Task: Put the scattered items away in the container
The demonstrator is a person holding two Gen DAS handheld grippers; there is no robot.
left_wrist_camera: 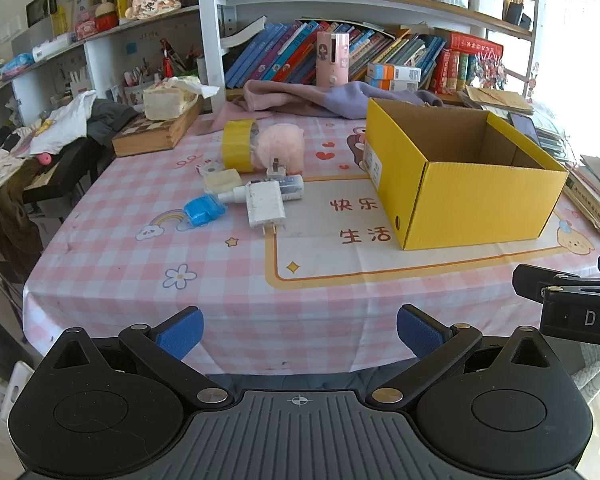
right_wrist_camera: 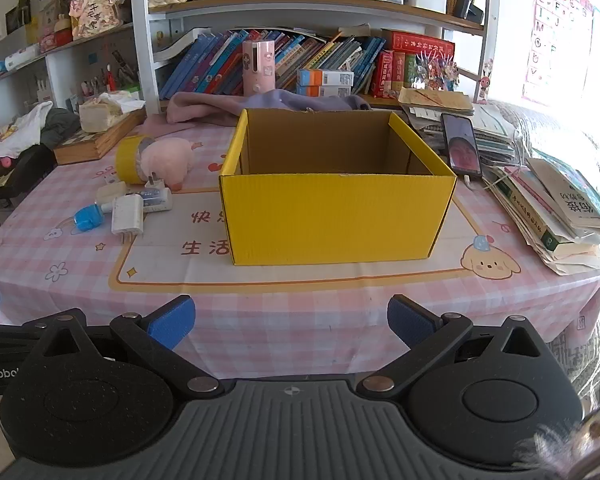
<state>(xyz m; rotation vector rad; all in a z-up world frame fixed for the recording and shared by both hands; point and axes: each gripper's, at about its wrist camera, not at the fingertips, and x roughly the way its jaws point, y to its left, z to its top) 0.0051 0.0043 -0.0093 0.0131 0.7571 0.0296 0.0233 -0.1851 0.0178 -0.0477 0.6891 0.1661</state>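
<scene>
A cluster of small items sits left of centre on a pink gingham tablecloth (left_wrist_camera: 112,240): a glossy blue clip (left_wrist_camera: 204,209), a white slab-shaped charger (left_wrist_camera: 265,204), a roll of yellow tape (left_wrist_camera: 239,145) touching a fluffy pink plush (left_wrist_camera: 279,148). To their right stands an open yellow corrugated cardboard box (right_wrist_camera: 336,216). Crowded bookshelves (right_wrist_camera: 300,56) line the wall behind. Left gripper (left_wrist_camera: 300,334) and right gripper (right_wrist_camera: 291,326) hover at the near table edge, jaws spread wide, holding nothing
</scene>
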